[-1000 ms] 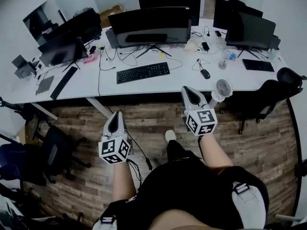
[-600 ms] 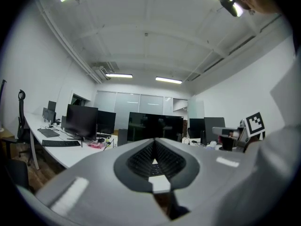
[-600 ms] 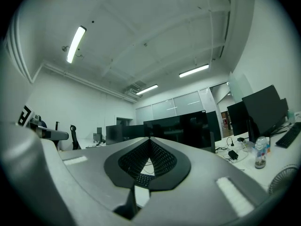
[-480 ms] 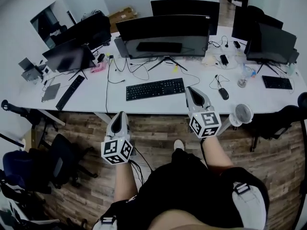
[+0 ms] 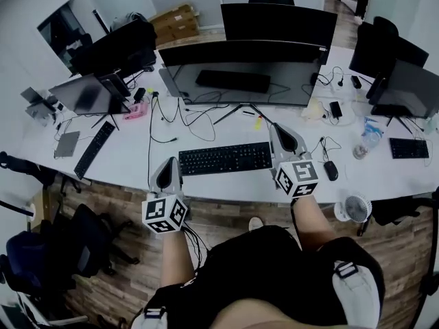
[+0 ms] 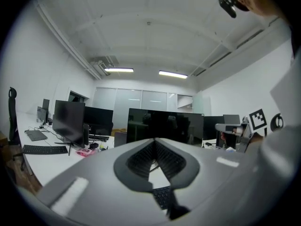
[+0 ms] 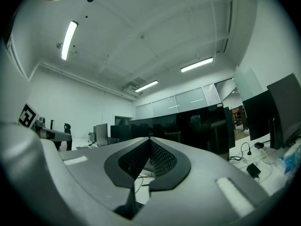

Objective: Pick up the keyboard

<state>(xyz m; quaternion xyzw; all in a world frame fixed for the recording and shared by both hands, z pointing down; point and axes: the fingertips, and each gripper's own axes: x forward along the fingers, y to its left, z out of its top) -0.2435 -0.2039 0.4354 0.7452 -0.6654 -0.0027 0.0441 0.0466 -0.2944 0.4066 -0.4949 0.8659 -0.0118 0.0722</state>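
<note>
Keyboard (image 5: 225,158) lay lengthwise across, left gripper (image 5: 167,166) off its left end, right gripper (image 5: 278,132) nearer its right end; both pinched together, empty.

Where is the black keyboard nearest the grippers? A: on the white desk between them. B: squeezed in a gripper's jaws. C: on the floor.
A: the keyboard lies flat on the white desk, between the left gripper and the right gripper, both shut and empty.

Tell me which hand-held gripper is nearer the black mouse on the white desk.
Right. The right hand-held gripper is just left of the mouse, by the right end of the keyboard. The left hand-held gripper is past the keyboard's left end, much farther away.
</note>
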